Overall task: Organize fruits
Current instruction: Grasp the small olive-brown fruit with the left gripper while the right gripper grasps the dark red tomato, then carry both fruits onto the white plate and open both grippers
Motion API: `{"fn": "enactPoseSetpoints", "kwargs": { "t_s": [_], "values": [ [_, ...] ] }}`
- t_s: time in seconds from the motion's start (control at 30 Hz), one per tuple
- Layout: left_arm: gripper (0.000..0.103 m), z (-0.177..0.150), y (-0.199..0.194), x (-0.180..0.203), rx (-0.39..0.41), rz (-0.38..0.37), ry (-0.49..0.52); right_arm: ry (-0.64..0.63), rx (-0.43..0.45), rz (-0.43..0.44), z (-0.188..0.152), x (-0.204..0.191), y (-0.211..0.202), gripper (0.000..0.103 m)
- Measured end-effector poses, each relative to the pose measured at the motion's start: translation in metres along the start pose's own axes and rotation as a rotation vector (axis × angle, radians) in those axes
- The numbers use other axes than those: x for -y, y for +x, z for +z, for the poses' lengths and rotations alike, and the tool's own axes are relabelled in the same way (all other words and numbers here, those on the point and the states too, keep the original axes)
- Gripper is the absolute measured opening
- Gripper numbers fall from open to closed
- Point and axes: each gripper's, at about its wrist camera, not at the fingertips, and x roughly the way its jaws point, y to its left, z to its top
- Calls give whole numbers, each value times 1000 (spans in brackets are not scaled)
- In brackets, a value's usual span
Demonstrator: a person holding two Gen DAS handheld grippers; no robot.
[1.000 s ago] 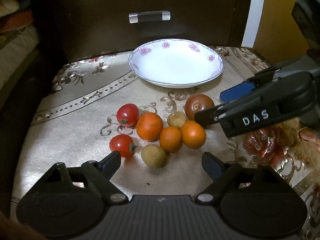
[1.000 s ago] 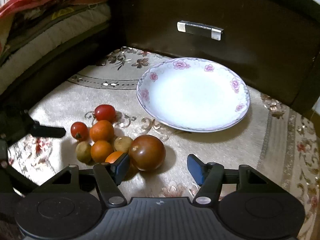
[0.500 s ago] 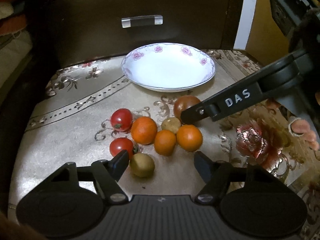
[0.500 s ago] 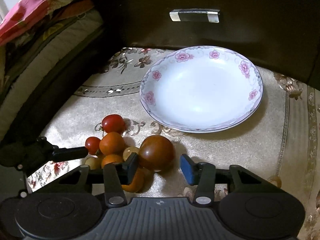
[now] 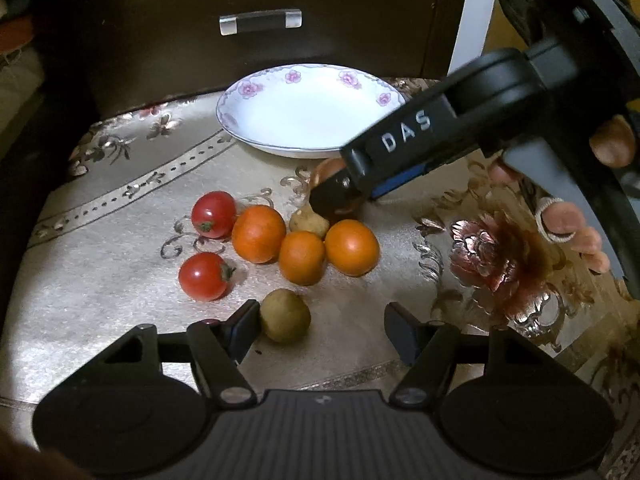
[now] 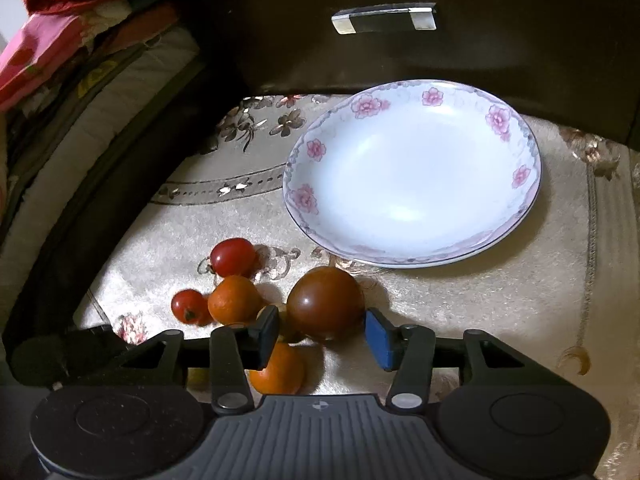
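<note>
While our right gripper (image 6: pixel 322 336) stands with its fingers apart on either side of the dark brown tomato (image 6: pixel 325 302), neither pad visibly presses the fruit; the blue right pad sits just beside its 3 o'clock flank and the black left pad near its 9 o'clock side. That tomato rests on the cloth just below the plate's near rim, at the 1 o'clock end of the fruit pile.

From the left wrist view we see most of the dark tomato hidden behind the right gripper's finger marked "DAS". At 7 o'clock of it lies a small brownish-green fruit (image 5: pixel 308 220), then three oranges (image 5: pixel 302 257) in a touching row, and two red cherry tomatoes (image 5: pixel 213 214) at the pile's 9 o'clock side. A second brownish-green fruit (image 5: pixel 285 315) lies apart at 6 o'clock of the pile.

Our left gripper (image 5: pixel 320 330) hangs low with its fingers wide apart, clamped on nothing; its left pad sits just beside that lone fruit.

At 12 o'clock of the pile the white plate with pink flowers (image 6: pixel 496 116) sits on the beige embroidered cloth (image 5: pixel 120 216). Behind it stands a dark wooden drawer front with a metal handle (image 6: pixel 384 18). Folded fabrics (image 6: pixel 52 52) are stacked at 10 o'clock in the right wrist view.
</note>
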Motion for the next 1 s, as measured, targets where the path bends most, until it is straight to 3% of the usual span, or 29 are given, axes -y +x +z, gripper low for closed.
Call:
{"fn": "enactPoseSetpoints", "kwargs": {
  "t_s": [0.13, 0.27, 0.37, 0.53, 0.63, 0.87, 1.0],
  "values": [
    [72, 1, 0, -1, 0, 0, -5, 64, 2, 14, 4, 9, 2, 41],
    [60, 0, -1, -1, -2, 20, 2, 136, -5, 36, 5, 17, 1, 36],
    [49, 1, -2, -6, -4, 39, -9, 114, 1, 8, 3, 14, -2, 36],
    [44, 5, 1, -5, -4, 57, -11, 74, 5, -25, 2, 9, -5, 36],
    [33, 7, 3, -2, -16, 51, -2, 36, 13, -56, 1, 6, -7, 36],
    [33, 7, 0, 3, -30, 57, 11, 8, 41, -72, 2, 3, -18, 36],
    [33, 14, -11, 6, 3, 41, 13, 5, 56, -72, 1, 3, -25, 36]
  ]
}}
